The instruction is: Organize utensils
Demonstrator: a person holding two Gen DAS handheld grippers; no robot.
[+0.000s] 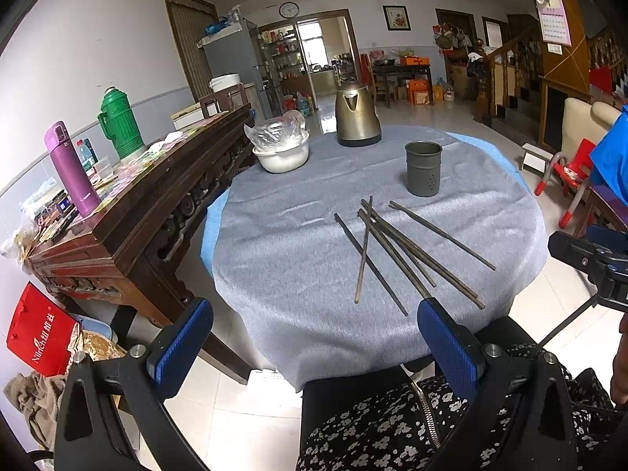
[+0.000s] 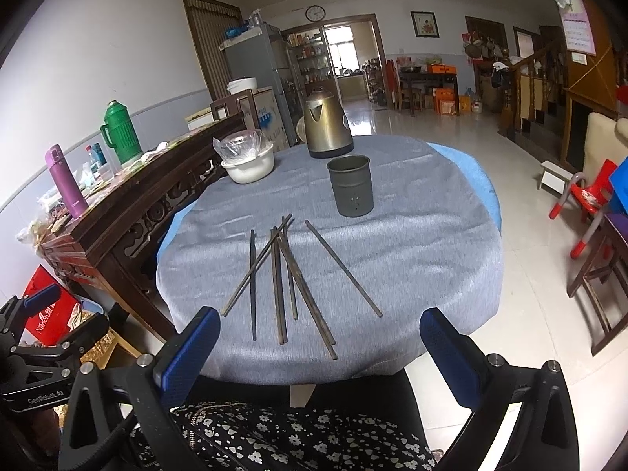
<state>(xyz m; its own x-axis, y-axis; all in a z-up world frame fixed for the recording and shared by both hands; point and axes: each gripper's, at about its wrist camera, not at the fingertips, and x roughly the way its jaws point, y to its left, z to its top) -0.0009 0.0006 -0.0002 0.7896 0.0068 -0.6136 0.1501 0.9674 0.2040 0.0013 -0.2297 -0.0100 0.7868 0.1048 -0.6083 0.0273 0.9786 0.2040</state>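
Note:
Several dark chopsticks lie loose and crossed on the grey cloth of the round table; they also show in the right wrist view. A grey metal utensil holder stands upright and empty behind them, also in the right wrist view. My left gripper is open and empty, held before the table's near edge. My right gripper is open and empty, just short of the chopsticks' near ends.
A brass kettle and a white bowl with a plastic bag stand at the table's far side. A dark wooden sideboard with flasks runs along the left. Red chairs stand at right. The person's lap is below.

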